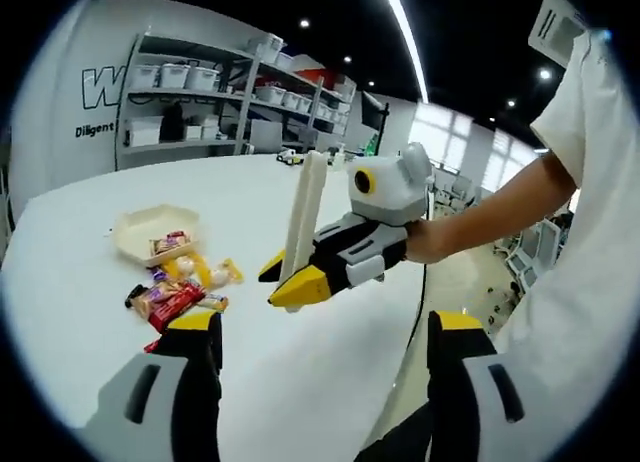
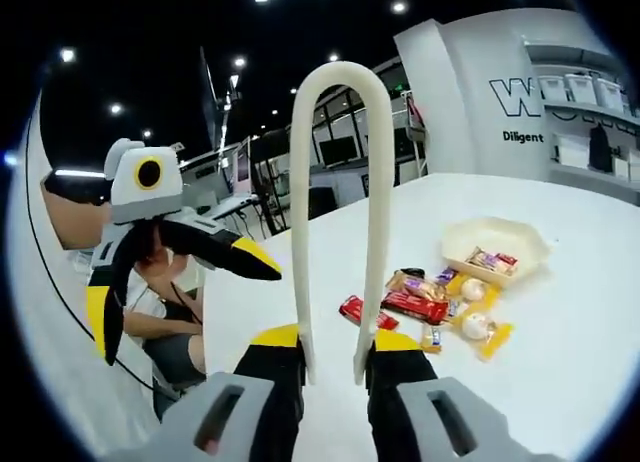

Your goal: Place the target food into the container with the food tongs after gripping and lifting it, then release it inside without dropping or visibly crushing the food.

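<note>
Snacks [image 2: 425,307] lie in a loose pile on the white table [image 2: 580,352], beside the cream container [image 2: 495,247] that holds one wrapped bar. Left gripper [image 1: 325,372] hangs over the table edge, jaws wide apart. Right gripper [image 2: 335,347] clamps the looped food tongs [image 2: 340,212] upright.

Wide bare white table [image 1: 300,382] around snack pile [image 1: 180,287]; container [image 1: 155,230] touching pile's far edge, open-topped, one packet inside; tongs [image 2: 340,222] held above table, apart from pile; left gripper [image 2: 170,262] off table edge, clear of snacks
</note>
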Demonstrator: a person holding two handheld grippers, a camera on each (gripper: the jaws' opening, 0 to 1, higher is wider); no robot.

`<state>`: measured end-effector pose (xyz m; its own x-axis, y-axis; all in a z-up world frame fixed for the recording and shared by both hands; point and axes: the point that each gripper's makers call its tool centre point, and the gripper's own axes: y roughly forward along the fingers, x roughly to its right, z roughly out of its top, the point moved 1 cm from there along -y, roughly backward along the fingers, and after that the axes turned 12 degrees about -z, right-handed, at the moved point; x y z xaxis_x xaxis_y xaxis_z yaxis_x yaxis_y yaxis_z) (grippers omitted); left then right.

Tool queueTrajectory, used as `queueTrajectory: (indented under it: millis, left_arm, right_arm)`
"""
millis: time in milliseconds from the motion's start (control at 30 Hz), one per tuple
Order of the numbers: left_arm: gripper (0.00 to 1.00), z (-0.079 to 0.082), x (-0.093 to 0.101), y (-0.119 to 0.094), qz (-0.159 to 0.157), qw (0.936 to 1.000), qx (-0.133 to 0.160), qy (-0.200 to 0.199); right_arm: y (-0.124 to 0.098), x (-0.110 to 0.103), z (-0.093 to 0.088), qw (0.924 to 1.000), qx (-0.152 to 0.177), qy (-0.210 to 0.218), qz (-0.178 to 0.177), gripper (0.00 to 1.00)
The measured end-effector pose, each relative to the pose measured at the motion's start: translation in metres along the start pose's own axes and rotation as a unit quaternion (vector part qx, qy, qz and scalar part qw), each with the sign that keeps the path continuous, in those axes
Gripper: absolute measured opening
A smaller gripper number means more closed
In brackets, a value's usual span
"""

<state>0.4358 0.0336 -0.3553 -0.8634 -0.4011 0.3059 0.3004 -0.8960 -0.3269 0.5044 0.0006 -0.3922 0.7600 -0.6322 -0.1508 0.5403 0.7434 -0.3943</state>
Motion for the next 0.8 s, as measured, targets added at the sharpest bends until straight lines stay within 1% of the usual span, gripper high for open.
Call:
queueTrajectory:
  millis: [33, 100, 133, 233, 367, 467, 533, 600, 700, 800]
  left_arm:
    - [0.85, 0.000, -0.002, -0.002, 0.009, 0.9999, 0.008, -0.011]
    - [0.87, 0.000, -0.005, -0.006, 0.018, 0.9998, 0.011, -0.006]
    - [0.89, 0.000, -0.006, -0.008, 0.025, 0.9996, 0.012, -0.010]
    - [0.99, 0.002, -0.010, -0.013, 0.043, 0.9987, 0.025, -0.014]
    - [0.99, 0.000, -0.010, -0.021, 0.055, 0.9979, 0.029, -0.018]
    - [0.99, -0.004, -0.011, -0.025, 0.066, 0.9973, 0.025, -0.020]
    - [0.99, -0.004, -0.013, -0.029, 0.077, 0.9963, 0.029, -0.025]
    - [0.99, -0.004, -0.013, -0.032, 0.082, 0.9957, 0.033, -0.029]
    - [0.99, -0.007, -0.014, -0.037, 0.096, 0.9944, 0.029, -0.033]
    - [0.99, -0.009, -0.018, -0.042, 0.110, 0.9926, 0.031, -0.042]
  right_arm:
    - [0.001, 0.004, -0.001, 1.0000, -0.001, 0.000, -0.004, 0.17]
    - [0.003, 0.009, -0.001, 1.0000, -0.003, 0.003, -0.007, 0.18]
    - [0.005, 0.015, -0.002, 0.9999, -0.002, -0.001, -0.017, 0.18]
    - [0.010, 0.025, -0.001, 0.9996, -0.003, -0.005, -0.026, 0.18]
    - [0.017, 0.038, 0.000, 0.9991, -0.011, -0.018, -0.038, 0.18]
    - [0.022, 0.046, 0.004, 0.9986, -0.012, -0.025, -0.044, 0.18]
    - [0.026, 0.053, 0.006, 0.9984, -0.012, -0.028, -0.047, 0.18]
    - [0.027, 0.056, 0.007, 0.9979, -0.012, -0.034, -0.054, 0.18]
    - [0.030, 0.060, 0.010, 0.9975, -0.012, -0.037, -0.059, 0.18]
    - [0.034, 0.065, 0.013, 0.9971, -0.013, -0.041, -0.063, 0.18]
